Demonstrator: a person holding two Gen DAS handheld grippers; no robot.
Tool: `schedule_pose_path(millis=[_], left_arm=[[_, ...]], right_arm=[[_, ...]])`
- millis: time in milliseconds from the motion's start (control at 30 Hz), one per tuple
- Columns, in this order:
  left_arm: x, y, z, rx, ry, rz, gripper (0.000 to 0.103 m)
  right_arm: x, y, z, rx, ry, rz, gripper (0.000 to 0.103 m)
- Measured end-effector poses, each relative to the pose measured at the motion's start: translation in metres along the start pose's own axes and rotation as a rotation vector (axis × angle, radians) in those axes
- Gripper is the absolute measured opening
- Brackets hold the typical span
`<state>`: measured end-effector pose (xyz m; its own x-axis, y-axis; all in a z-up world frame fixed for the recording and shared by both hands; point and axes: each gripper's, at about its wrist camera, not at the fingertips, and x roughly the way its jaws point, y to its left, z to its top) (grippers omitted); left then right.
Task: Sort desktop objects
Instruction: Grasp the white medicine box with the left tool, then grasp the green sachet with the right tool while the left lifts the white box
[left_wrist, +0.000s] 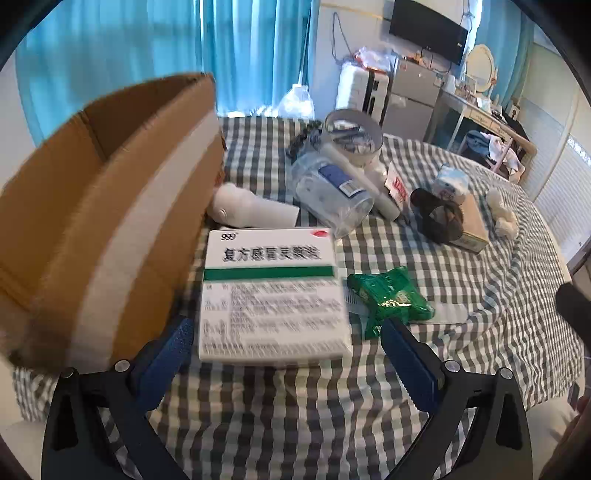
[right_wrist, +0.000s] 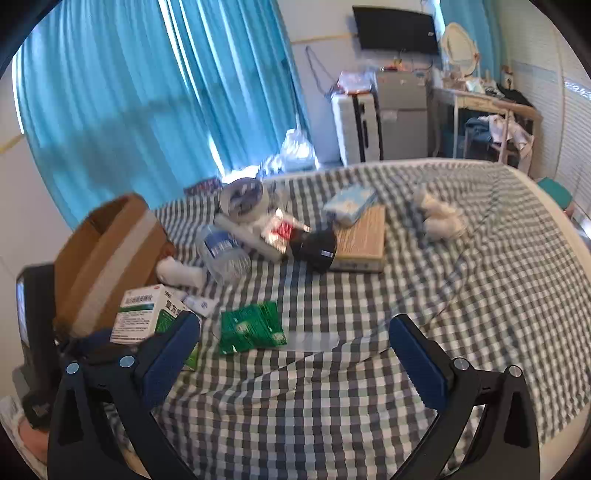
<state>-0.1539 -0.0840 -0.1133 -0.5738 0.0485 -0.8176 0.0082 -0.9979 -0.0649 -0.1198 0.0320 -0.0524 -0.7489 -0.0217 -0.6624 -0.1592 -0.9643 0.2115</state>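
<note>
While the left tongs (left_wrist: 286, 345) stand wide open around the medicine box (left_wrist: 275, 295), which lies flat on the checked surface (left_wrist: 295, 406) beside the cardboard box (left_wrist: 110, 206), the right tongs (right_wrist: 295, 341) are open and empty. Closing too early could push it against the green packet (left_wrist: 388, 299).

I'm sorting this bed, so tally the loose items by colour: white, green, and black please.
White medicine box: 1
White rolled cloth: 1
White plush toy: 1
Green packet: 1
Black cap: 1
Total: 5
</note>
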Motion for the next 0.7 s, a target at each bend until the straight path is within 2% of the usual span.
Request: schedule_pose_path(millis=[167,333,400,467,533,567,600,667,700], left_arm=[[0.034,0.002,0.001,-0.008,0.05,0.009,0.103],[0.043,0.005,-0.004,0.012,-0.004,0.033,0.102],[0.044,0.007,-0.007,0.018,-0.022,0.054,0.095],[0.049,0.01,-0.008,0.017,-0.018,0.067,0.082],[0.052,0.018,-0.008,-0.011,-0.013,0.05,0.08],[0.051,0.019,-0.008,-0.018,-0.016,0.044,0.078],[0.051,0.02,-0.008,-0.023,-0.021,0.045,0.078],[0.051,0.021,-0.009,-0.02,-0.023,0.042,0.078],[0.051,0.021,-0.009,-0.018,-0.025,0.041,0.078]], right_arm=[[0.042,0.005,0.001,-0.032,0.052,0.042,0.103],[0.087,0.021,-0.005,-0.094,0.14,0.051,0.101],[0.107,0.027,-0.009,-0.103,0.18,0.049,0.098],[0.122,0.031,-0.011,-0.113,0.21,0.047,0.097],[0.135,0.034,-0.012,-0.123,0.234,0.052,0.095],[0.141,0.036,-0.013,-0.124,0.25,0.058,0.091],[0.145,0.036,-0.014,-0.122,0.262,0.07,0.083],[0.154,0.033,-0.018,-0.093,0.303,0.101,0.078],[0.154,0.032,-0.019,-0.088,0.304,0.101,0.07]])
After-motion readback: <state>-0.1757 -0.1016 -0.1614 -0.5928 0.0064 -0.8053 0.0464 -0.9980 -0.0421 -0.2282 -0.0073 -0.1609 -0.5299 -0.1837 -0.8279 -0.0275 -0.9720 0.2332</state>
